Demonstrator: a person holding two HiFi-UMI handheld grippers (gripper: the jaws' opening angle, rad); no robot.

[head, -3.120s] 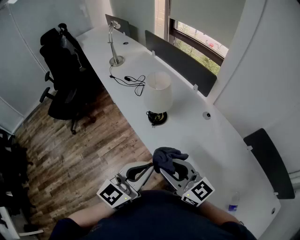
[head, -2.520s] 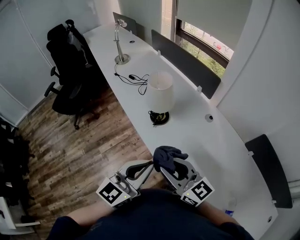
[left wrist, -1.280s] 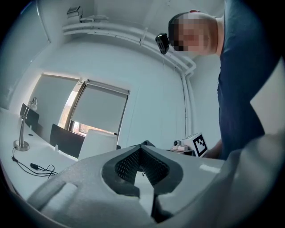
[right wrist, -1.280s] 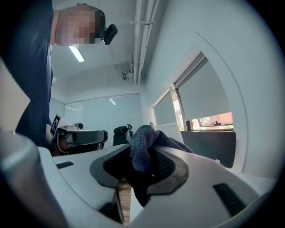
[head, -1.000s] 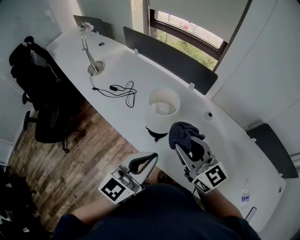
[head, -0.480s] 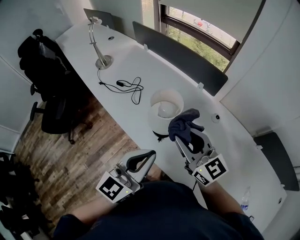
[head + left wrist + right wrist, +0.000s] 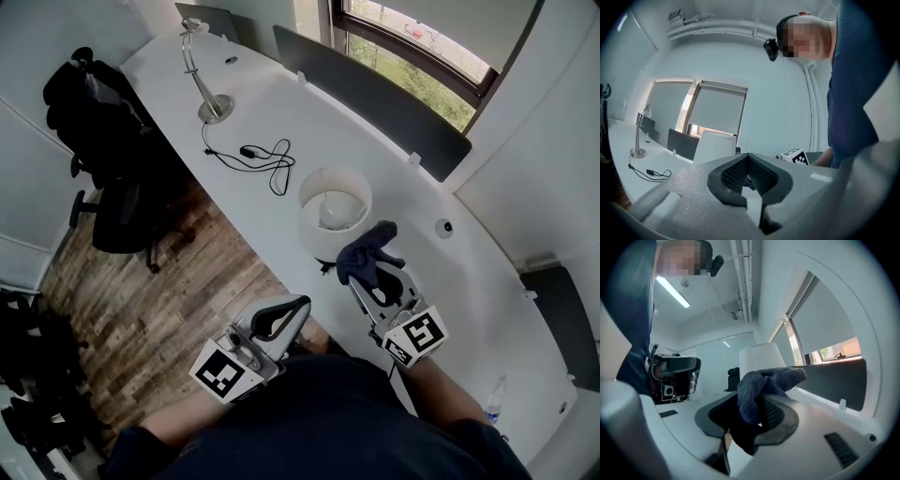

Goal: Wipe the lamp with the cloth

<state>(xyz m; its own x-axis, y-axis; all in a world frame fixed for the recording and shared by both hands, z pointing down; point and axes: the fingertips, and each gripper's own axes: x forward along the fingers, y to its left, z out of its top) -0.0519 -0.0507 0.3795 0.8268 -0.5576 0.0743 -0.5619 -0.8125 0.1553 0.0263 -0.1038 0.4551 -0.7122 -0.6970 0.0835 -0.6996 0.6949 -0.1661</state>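
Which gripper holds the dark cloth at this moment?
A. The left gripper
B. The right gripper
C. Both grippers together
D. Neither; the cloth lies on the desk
B: the right gripper has its jaws shut on the dark cloth, while the left gripper has its jaws together with nothing between them.
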